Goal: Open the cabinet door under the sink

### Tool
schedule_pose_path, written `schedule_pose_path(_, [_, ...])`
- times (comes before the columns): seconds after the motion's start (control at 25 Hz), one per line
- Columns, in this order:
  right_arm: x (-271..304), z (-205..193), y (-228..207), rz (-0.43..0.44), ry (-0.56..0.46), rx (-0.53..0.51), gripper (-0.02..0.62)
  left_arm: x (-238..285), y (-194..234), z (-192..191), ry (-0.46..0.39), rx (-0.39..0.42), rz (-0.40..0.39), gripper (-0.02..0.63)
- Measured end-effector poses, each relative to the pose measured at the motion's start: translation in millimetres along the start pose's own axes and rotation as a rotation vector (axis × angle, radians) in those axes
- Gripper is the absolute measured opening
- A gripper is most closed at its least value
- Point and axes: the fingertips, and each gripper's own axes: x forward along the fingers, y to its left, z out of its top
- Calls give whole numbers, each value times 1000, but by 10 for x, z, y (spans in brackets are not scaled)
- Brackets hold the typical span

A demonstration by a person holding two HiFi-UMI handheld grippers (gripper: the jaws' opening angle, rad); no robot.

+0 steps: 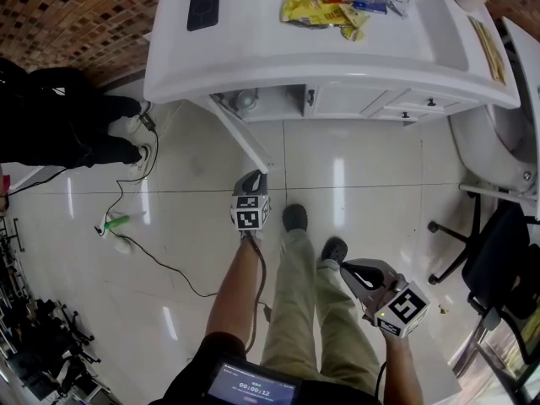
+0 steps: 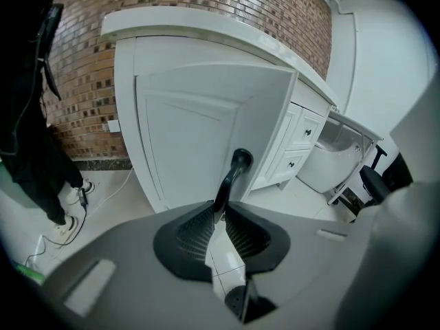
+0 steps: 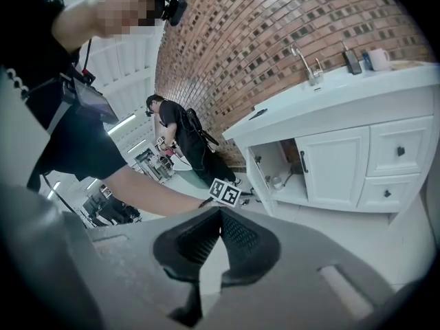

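The white vanity (image 1: 337,72) stands ahead, and its left cabinet door (image 1: 240,137) is swung out towards me. Behind it the open compartment (image 1: 253,104) shows plumbing. My left gripper (image 1: 255,178) is at the door's free end. In the left gripper view the door (image 2: 199,122) fills the middle, and its black handle (image 2: 234,169) runs down between the jaws of my left gripper (image 2: 218,208), which is shut on it. My right gripper (image 1: 346,268) hangs low beside my leg, away from the vanity. In its own view my right gripper (image 3: 220,213) is shut with nothing in it.
A black device (image 1: 203,5) and yellow packets (image 1: 321,11) lie on the counter. A closed door and drawers (image 3: 371,163) are to the right of the open compartment. A black office chair (image 1: 498,264) stands at right. A cable (image 1: 135,243) trails over the floor, and a person in black (image 1: 59,116) stands at left.
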Motion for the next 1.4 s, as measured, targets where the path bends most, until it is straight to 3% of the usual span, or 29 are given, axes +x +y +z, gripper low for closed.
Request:
schedule_pose_path(0.4, [135,-25,115,39,22,-16,-9,-194,264,-160,6,10,21,61])
schedule_pose_path(0.96, [403,5,254,94,65,-33,-9,-520,917,-333,-15,-66,129,46])
schedule_pose_path(1.2, [515,-13,281,106,87,-37,-9,-617,1149,-369,-1,-50,145,38])
schedule_pose_path(1.4, [595,41,270,115,87,-39,-9,-687,1373,-398,-8,-103,174,31])
